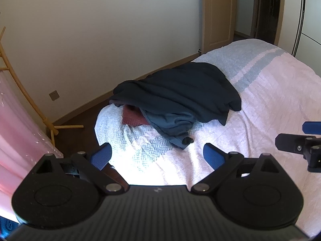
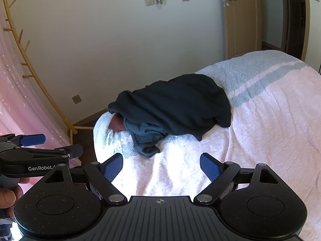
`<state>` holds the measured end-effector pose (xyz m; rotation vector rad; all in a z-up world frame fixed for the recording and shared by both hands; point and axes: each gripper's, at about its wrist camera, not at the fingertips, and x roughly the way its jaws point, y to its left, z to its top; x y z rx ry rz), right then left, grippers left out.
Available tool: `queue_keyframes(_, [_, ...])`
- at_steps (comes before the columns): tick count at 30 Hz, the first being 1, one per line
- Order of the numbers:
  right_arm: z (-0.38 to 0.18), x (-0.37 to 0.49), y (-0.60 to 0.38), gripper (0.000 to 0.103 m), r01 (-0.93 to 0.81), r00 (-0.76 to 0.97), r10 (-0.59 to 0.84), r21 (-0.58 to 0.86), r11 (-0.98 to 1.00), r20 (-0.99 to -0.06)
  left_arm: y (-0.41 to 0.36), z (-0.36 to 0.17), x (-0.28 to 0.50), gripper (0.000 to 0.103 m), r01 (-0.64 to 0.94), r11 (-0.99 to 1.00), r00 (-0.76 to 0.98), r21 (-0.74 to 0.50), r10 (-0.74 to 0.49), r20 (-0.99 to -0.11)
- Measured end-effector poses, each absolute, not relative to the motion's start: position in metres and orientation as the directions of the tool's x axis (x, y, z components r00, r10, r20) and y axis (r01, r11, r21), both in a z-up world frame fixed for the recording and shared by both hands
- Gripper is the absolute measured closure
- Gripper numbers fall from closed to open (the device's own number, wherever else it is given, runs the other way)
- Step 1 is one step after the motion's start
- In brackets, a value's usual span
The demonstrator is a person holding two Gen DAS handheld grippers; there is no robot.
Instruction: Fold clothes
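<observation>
A heap of clothes lies on the bed near its far left corner. On top is a dark navy garment (image 1: 180, 88) (image 2: 176, 102), under it a grey-blue garment (image 1: 172, 126) (image 2: 144, 136) and a maroon piece (image 1: 132, 116) (image 2: 116, 124). My left gripper (image 1: 157, 154) hovers open short of the heap, with nothing between its blue pads. My right gripper (image 2: 161, 164) is open too, likewise short of the heap and empty. Each gripper shows at the edge of the other's view: the right gripper (image 1: 297, 138) and the left gripper (image 2: 60, 146).
The bed (image 1: 270, 104) (image 2: 270, 120) wears a pale pink and white cover with grey-blue stripes. A wooden coat rack (image 1: 26, 92) (image 2: 40, 84) and pink curtain (image 2: 12, 80) stand left. A white wall and a wooden door (image 1: 218, 14) are behind. A hand (image 2: 8, 196) holds the left gripper.
</observation>
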<state>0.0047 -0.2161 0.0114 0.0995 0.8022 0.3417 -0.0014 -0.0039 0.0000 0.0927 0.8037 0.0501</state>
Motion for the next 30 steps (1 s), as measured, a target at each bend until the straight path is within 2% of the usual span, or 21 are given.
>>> queue_keyframes(30, [-0.002,0.008,-0.235,0.016,-0.299,0.617,0.369,0.227,0.927,-0.695,-0.020,-0.005,-0.009,0.007,-0.020,0.995,0.674,0.101,0.088,-0.734])
